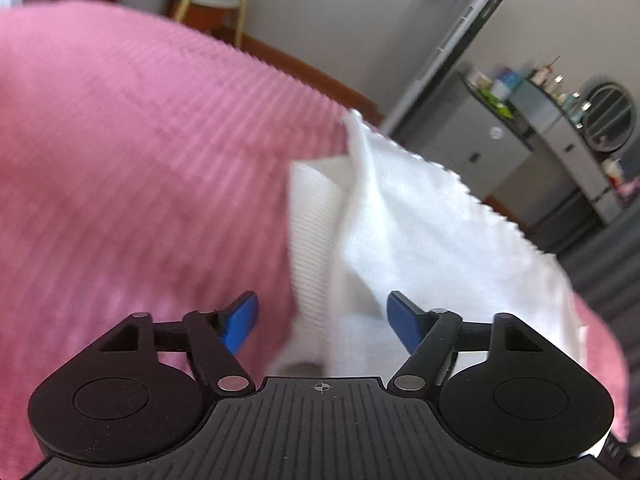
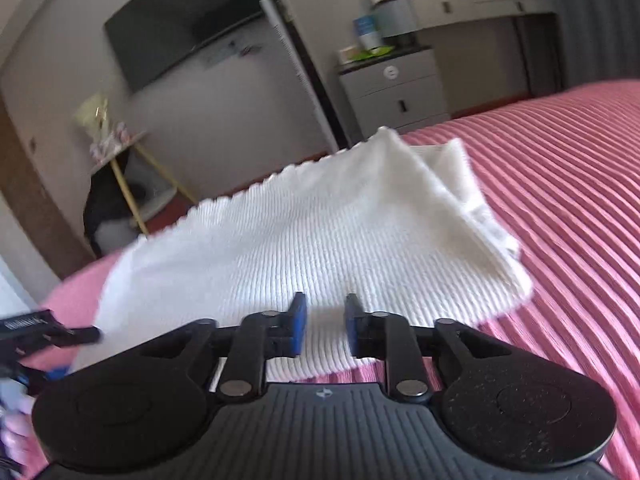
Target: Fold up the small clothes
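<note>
1. Pink ribbed bedspread (image 2: 560,184) covers the bed and serves as the folding surface; wide bare stretches of it lie to both sides of the cloth, so there is room to lay a fold over.
2. White ribbed knit garment (image 2: 320,236) lies on the bedspread near the bed's edge, with one far corner raised in a peak over a fold, so it looks partly folded.
3. Left gripper (image 1: 322,320) has its fingers wide apart, straddling the garment's near edge and gripping nothing, probably lined up for a pinch.
4. Right gripper (image 2: 325,326) hovers over the near hem, fingers slightly apart, nothing between them.
</note>
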`<state>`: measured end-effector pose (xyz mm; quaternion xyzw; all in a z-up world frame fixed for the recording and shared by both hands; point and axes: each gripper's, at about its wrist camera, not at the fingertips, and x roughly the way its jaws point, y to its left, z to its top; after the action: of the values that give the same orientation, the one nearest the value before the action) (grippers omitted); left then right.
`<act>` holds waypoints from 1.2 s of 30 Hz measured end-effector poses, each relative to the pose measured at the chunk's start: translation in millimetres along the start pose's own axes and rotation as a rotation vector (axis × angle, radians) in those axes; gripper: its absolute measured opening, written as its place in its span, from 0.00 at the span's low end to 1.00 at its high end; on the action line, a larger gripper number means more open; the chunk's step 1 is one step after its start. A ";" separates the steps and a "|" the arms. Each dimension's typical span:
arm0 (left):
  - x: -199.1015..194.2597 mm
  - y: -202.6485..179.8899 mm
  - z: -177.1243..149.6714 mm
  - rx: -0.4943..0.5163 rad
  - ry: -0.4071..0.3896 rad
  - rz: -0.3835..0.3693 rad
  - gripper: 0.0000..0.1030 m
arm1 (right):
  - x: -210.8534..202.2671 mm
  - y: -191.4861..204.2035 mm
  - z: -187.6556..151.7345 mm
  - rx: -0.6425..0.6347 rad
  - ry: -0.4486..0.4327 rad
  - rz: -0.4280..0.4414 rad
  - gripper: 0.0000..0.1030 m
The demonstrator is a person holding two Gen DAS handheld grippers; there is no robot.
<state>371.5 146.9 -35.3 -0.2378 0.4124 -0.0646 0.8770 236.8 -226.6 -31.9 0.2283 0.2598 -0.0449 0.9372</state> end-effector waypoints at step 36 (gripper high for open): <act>-26.5 -124.7 23.7 0.251 -0.091 -0.109 0.23 | 8.2 -17.3 -7.5 0.022 -0.067 0.153 0.20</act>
<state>382.5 54.2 54.7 -0.1512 0.3472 -0.1523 0.9129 236.9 -238.4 -48.8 0.2560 0.2094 0.0161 0.9436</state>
